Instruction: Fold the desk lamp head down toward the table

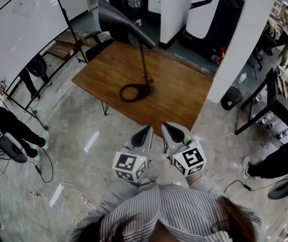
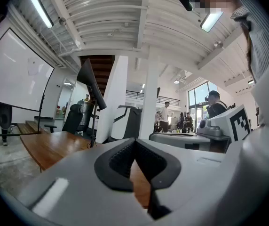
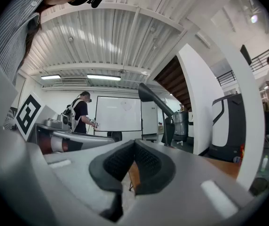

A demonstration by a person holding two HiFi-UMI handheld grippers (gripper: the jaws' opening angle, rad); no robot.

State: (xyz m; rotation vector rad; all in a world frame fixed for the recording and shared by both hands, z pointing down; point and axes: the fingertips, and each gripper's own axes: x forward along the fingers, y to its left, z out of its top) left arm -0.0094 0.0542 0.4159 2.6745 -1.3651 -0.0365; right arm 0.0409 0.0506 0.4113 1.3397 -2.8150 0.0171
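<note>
On the table, the black desk lamp stands seemingly upright, left hand-held gripper and right hand-held gripper closed, empty.

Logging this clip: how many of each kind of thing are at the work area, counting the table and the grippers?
Lamp: 1
Table: 1
Grippers: 2 (left gripper, right gripper)
Total: 4

Desk lamp on table
</note>
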